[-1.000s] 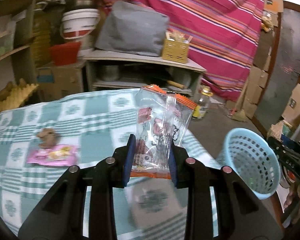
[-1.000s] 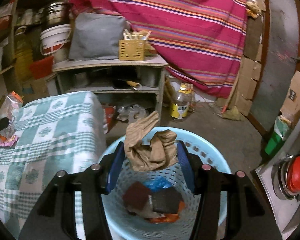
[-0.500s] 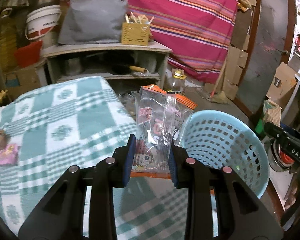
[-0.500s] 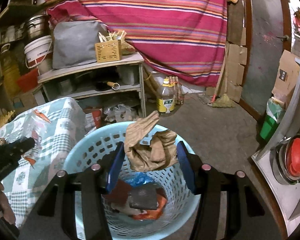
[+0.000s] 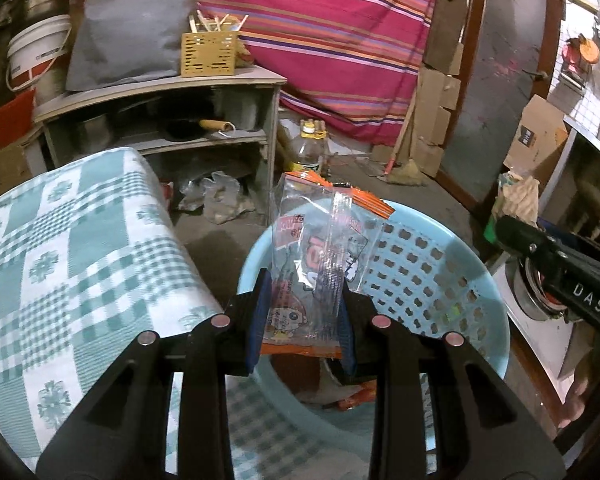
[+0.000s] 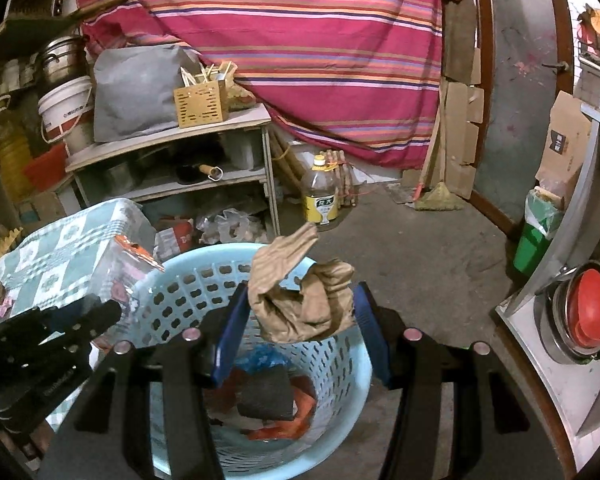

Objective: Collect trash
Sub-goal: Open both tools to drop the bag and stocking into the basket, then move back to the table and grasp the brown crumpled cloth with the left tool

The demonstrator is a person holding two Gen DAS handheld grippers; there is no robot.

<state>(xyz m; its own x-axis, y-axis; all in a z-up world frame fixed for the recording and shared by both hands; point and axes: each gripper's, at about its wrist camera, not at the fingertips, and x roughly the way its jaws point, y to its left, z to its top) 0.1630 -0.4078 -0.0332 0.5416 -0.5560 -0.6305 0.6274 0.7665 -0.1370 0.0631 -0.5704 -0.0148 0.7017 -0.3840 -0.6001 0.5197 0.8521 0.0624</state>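
Both tongs are hanging over the pale blue perforated plastic basket, each loaded with trash.

My left gripper is pinching a clear printed snack wrapper with orange edges between narrowly parted blue pads, just inside the basket's near rim, with the rounded edge of the teal checked tablecloth close on its left. My right gripper is gripping a crumpled brown paper wad at a mid-wide opening above the basket's middle. Below it dark, red and blue scraps are lying in the basket. Beyond the rim, bare grey floor is running open to a yellow-labelled plastic bottle.
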